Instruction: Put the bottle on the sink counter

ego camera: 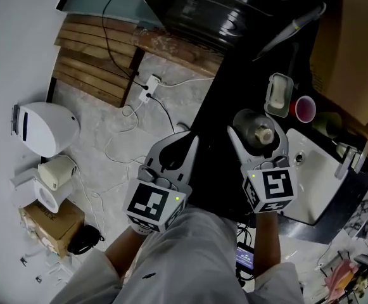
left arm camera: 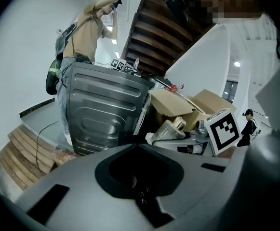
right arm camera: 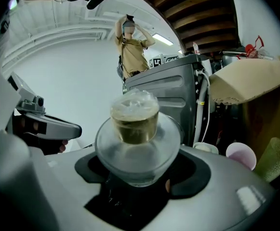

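You are gripping the bottle [ego camera: 260, 132] in your right claw [ego camera: 258, 138], jaws pressing on its clear body, above the dark counter [ego camera: 218, 113]. It is just left of the white sink [ego camera: 320, 173] and nearer than the soap dish [ego camera: 279, 95]. Your left claw [ego camera: 182, 145] is hanging closed and empty on the left. The bottle is standing roughly upright, cap up, long axis near vertical. Whether its base is touching yet, I cannot tell. Be lowering it straight and level onto bare counter, clear of the sink edge, releasing only once it is resting.
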Action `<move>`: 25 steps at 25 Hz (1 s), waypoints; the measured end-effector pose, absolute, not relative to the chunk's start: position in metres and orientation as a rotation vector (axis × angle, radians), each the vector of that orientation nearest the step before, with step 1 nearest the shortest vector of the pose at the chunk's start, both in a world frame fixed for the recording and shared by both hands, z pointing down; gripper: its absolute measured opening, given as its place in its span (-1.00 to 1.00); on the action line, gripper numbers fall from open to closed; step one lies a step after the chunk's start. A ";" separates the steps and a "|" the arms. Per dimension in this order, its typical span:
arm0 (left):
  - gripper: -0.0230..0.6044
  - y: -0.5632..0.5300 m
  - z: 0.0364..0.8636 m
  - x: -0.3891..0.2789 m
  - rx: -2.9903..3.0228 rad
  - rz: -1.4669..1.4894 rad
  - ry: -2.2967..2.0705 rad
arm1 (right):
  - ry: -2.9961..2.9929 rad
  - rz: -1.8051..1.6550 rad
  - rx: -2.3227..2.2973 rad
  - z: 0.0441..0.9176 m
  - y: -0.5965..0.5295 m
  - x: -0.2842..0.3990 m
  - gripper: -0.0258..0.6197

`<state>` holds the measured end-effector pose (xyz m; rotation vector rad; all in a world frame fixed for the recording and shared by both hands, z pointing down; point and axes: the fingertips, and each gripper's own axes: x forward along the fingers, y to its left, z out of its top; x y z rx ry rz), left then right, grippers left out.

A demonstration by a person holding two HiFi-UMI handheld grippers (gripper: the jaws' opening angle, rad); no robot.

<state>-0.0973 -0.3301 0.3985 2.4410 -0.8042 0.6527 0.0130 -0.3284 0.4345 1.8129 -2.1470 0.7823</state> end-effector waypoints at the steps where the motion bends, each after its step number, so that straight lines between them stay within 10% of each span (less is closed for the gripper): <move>1: -0.90 -0.333 0.401 -0.095 2.443 0.656 -0.797 | -2.147 0.786 1.818 0.436 -0.333 0.014 0.14; 25: -0.90 -0.405 0.457 -0.069 2.397 0.700 -0.705 | -1.967 0.801 1.921 0.494 -0.430 0.035 0.14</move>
